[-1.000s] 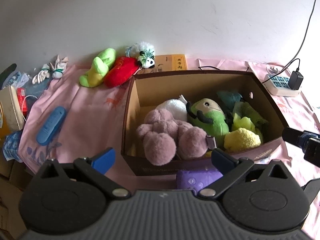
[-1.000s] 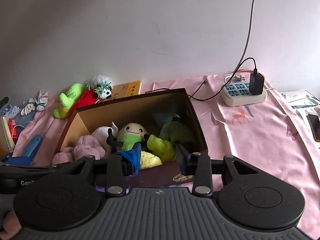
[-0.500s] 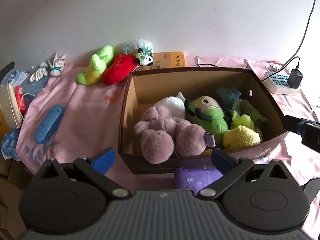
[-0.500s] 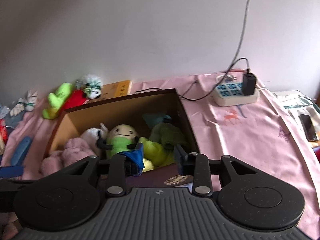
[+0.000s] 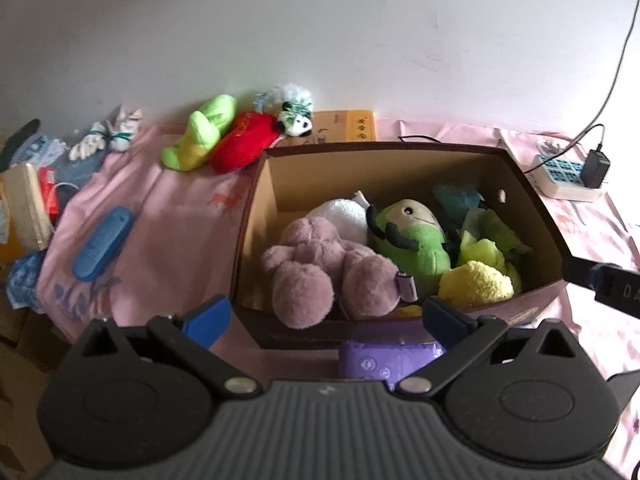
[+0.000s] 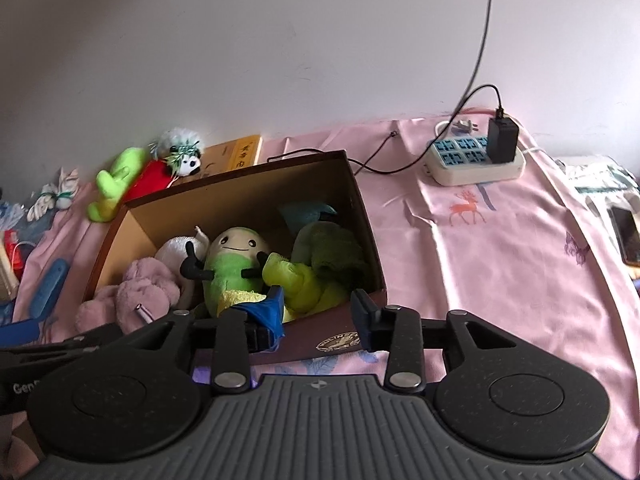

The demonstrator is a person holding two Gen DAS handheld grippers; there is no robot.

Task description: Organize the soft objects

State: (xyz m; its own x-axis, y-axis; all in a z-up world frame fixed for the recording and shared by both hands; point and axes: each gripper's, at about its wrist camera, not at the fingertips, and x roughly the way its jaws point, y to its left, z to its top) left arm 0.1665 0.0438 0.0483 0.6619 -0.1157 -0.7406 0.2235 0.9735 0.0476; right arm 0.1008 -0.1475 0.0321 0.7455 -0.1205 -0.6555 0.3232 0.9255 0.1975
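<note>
A brown cardboard box on the pink cloth holds several plush toys: a mauve fluffy one, a white one, a green bean doll, yellow-green ones. Outside, by the wall, lie a lime plush, a red plush and a small panda plush. My left gripper is open before the box's near wall. My right gripper is open at the box's near right corner, holding nothing.
A purple packet lies against the box's front. A blue remote-like case and small clutter sit at the left. A white power strip with a black charger and cable stands at the back right. A phone lies far right.
Both grippers have drawn back and risen slightly from the box; the right view has swung a little. The toys have not moved.
</note>
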